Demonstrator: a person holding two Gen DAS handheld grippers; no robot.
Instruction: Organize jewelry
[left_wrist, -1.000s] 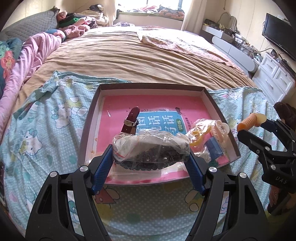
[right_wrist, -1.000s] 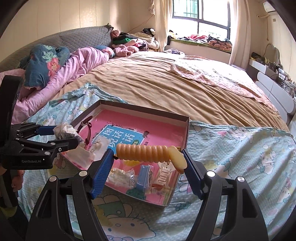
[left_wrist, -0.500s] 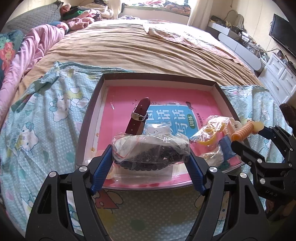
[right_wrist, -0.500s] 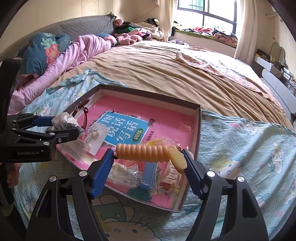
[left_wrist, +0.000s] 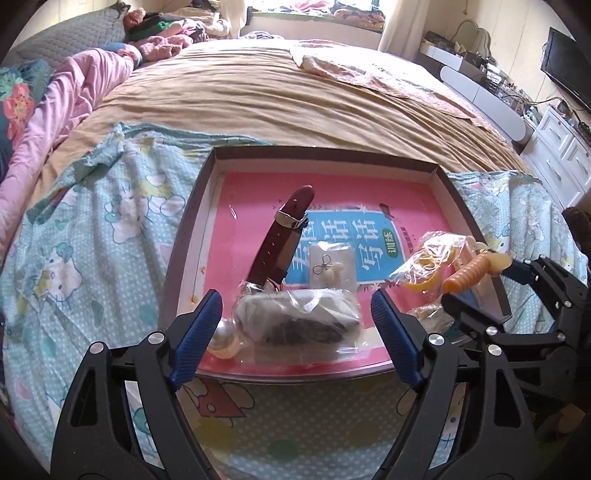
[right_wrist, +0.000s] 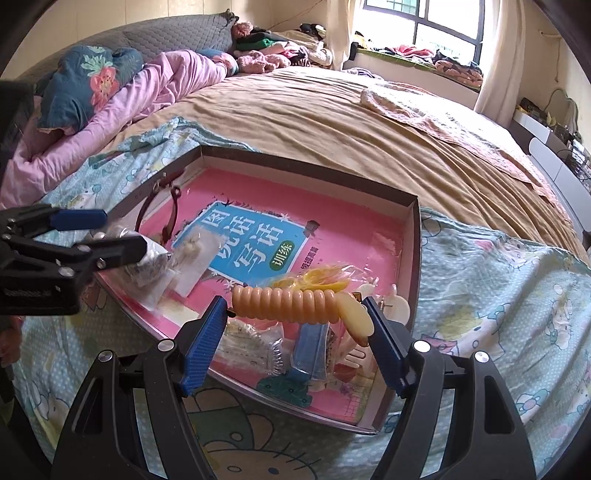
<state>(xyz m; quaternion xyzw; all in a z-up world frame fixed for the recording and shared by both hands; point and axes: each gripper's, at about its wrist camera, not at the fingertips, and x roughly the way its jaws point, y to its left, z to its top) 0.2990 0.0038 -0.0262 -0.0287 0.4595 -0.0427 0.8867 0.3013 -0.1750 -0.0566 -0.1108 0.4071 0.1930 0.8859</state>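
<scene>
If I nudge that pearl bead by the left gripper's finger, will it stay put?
Probably not. The pearl bead looks round and glossy, so it would likely roll. It lies on the tray's smooth pink floor near the front rim, which might stop it.

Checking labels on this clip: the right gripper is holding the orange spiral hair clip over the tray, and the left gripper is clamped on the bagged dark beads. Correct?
Not quite. The left gripper is not clamped: its fingers are opening and stand clear of the bagged dark beads, which lie in the tray, as the left wrist view shows. The right gripper does hold the orange spiral hair clip over the tray.
</scene>
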